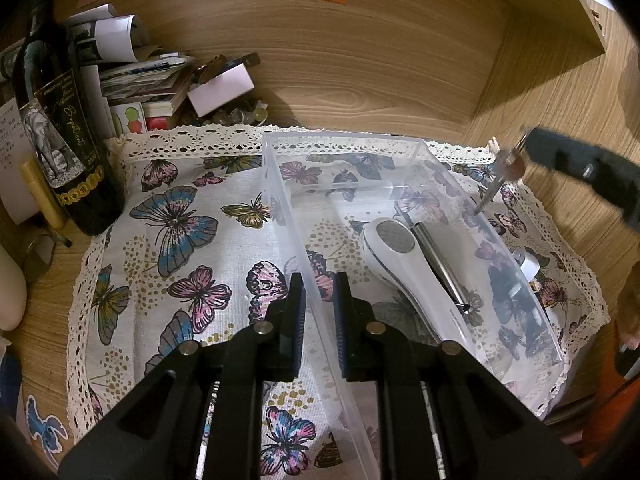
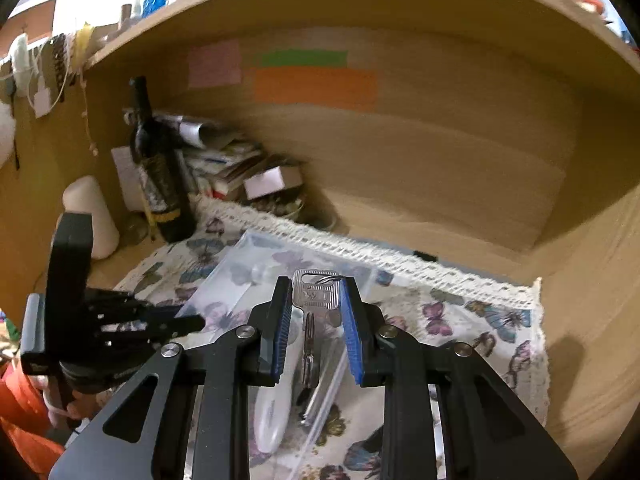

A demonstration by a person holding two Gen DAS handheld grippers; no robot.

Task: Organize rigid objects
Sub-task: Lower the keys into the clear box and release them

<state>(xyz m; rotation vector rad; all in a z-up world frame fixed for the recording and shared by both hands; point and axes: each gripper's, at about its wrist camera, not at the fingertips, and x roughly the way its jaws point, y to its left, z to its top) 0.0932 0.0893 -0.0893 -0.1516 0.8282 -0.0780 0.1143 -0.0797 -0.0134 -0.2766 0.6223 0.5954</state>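
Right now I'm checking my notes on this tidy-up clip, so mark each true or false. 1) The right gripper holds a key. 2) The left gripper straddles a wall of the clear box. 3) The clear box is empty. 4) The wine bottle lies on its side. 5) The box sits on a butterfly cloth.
1) True: the right gripper is shut on the key.
2) True: the left gripper has a finger on each side of the clear box wall.
3) False: it holds a white handheld device and a metal tool.
4) False: the wine bottle stands upright.
5) True: the butterfly cloth lies under it.
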